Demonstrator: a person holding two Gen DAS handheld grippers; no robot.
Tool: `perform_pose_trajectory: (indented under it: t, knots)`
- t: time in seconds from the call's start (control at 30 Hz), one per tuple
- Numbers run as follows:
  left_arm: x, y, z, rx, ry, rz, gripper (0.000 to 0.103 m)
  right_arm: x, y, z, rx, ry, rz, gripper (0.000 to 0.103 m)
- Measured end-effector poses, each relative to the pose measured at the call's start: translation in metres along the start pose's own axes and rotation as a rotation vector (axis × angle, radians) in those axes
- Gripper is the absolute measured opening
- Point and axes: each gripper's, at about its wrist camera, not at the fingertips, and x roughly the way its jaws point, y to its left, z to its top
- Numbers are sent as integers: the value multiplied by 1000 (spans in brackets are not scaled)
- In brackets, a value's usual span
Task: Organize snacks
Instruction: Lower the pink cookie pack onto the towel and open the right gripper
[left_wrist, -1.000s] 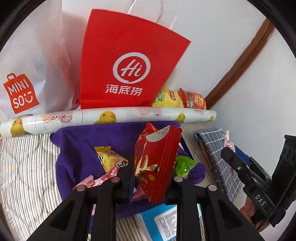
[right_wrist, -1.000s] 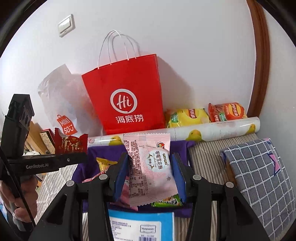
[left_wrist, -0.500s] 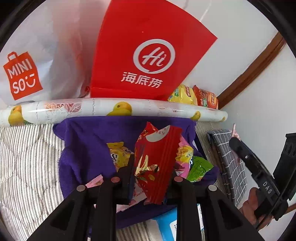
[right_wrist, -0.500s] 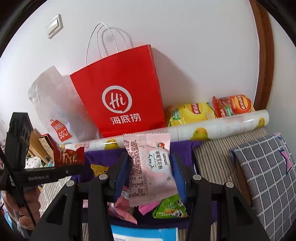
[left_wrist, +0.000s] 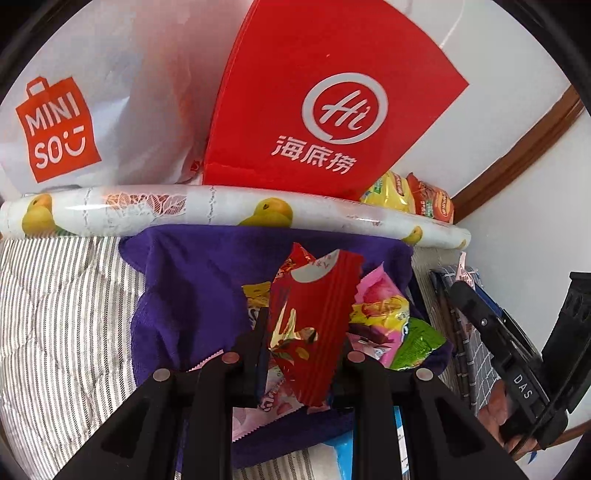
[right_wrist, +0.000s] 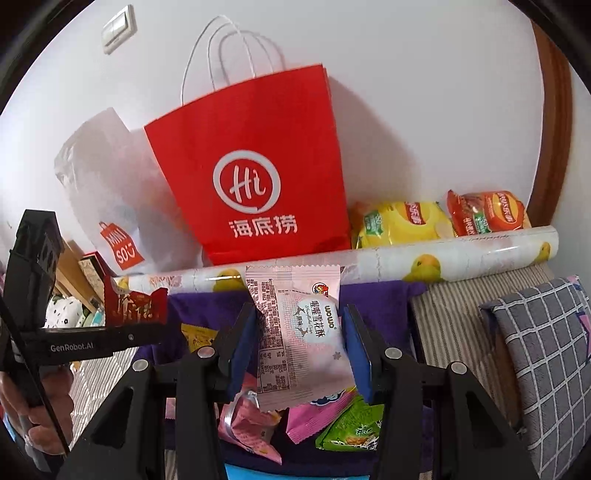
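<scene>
The left tongs (left_wrist: 303, 354) pinch a glossy red foil snack packet (left_wrist: 314, 317), and the right tongs (right_wrist: 301, 347) pinch a pale pink plastic snack wrapper (right_wrist: 299, 336), both held above a purple cloth (left_wrist: 192, 280) strewn with small snack packs on the striped bed (left_wrist: 62, 302). Beyond the cloth lies a duck-printed white roll (right_wrist: 461, 258). Farthest, against the wall, stand a red paper bag (right_wrist: 255, 173), with yellow and orange chip bags (right_wrist: 402, 221) to its right.

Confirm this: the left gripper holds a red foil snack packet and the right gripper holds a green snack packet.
Wrong colour. The right gripper holds a pale pink snack packet, as the right wrist view shows. The left gripper does hold the red foil snack packet.
</scene>
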Motion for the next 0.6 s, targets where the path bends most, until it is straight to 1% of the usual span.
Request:
perform_pose_trajectory:
  t: [0.27,0.37,0.6]
  knots:
    - [10,8,1,-19,24,45,21,22,-2,-13,5,75,19,47]
    - [12,11,2,-31,30,51,21,24,4,-15,-12,88,32,47]
    - [17,10,0,-23,48,72,21,30,15,-20,-47,108,37,47]
